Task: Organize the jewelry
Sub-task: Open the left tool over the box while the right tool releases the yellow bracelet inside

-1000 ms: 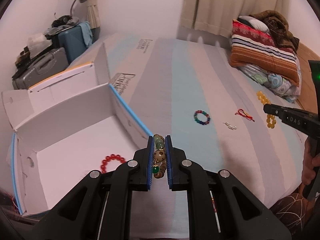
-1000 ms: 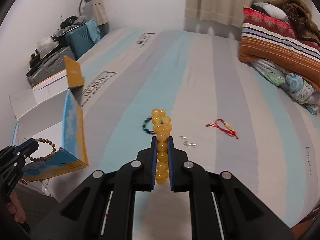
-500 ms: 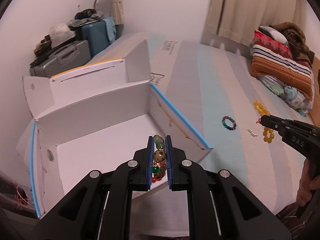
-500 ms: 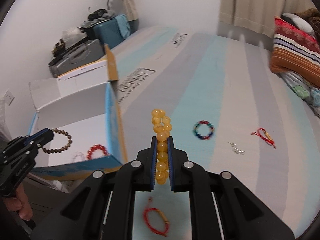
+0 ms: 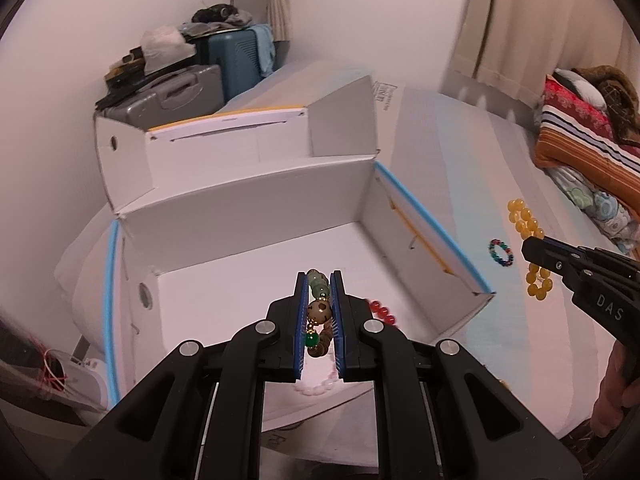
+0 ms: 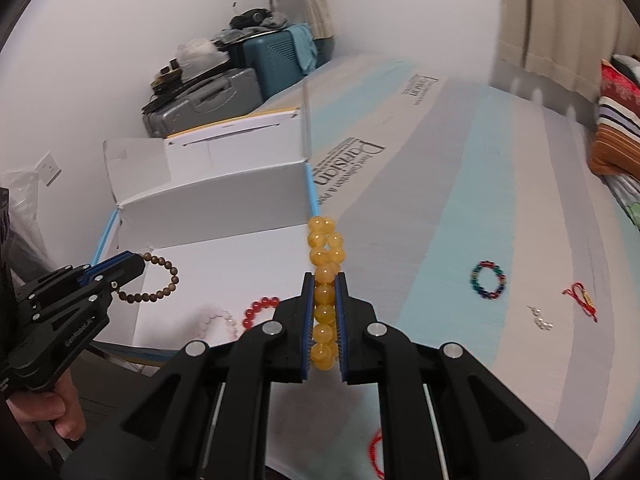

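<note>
My left gripper (image 5: 319,280) is shut on a brown and green bead bracelet (image 5: 319,312) and holds it above the open white box (image 5: 248,216). The bracelet (image 6: 160,284) hangs from that gripper (image 6: 136,266) in the right wrist view. My right gripper (image 6: 324,280) is shut on a yellow bead bracelet (image 6: 326,252) above the box's right wall (image 6: 310,192); it also shows in the left wrist view (image 5: 524,220). A red bead bracelet (image 6: 260,310) and a pale pink one (image 6: 216,320) lie in the box.
On the striped bed lie a multicoloured bracelet (image 6: 488,280), a red cord bracelet (image 6: 580,296), small silver earrings (image 6: 542,320) and another red cord (image 6: 376,452) near the front edge. Suitcases (image 6: 224,92) stand behind the box. Folded bedding (image 5: 588,148) lies at the far right.
Both grippers have swung left toward the box. The left one now hangs its bracelet over the box floor. The right one has carried the yellow bracelet to the box's right wall.
</note>
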Action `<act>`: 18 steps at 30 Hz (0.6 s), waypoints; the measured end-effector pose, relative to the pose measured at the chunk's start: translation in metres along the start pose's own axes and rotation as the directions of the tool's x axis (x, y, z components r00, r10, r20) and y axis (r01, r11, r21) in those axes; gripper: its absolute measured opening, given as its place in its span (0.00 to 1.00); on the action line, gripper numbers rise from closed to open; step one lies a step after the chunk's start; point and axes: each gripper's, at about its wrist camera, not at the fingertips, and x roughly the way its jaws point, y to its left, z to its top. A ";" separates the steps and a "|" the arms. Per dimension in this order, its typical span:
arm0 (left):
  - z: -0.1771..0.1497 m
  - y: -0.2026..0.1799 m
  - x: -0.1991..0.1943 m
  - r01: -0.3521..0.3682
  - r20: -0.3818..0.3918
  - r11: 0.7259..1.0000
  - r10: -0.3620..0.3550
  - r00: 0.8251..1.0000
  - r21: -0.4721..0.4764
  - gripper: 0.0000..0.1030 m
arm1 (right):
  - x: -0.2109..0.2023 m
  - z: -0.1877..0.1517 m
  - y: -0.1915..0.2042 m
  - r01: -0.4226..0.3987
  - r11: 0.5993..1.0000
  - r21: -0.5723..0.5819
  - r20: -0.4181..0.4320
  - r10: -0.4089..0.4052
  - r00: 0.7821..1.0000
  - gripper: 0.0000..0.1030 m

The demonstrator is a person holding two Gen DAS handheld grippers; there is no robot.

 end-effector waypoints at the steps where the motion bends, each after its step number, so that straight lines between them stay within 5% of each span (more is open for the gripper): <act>1: -0.001 0.005 0.001 -0.005 -0.002 1.000 0.005 1.000 -0.007 0.10 | 0.002 0.001 0.005 -0.006 1.000 -0.005 -0.003 0.006 1.000 0.09; 18: -0.021 0.062 0.013 -0.068 -0.065 0.993 0.062 0.996 -0.092 0.10 | 0.052 -0.001 0.059 -0.116 0.993 -0.005 -0.120 0.114 0.986 0.09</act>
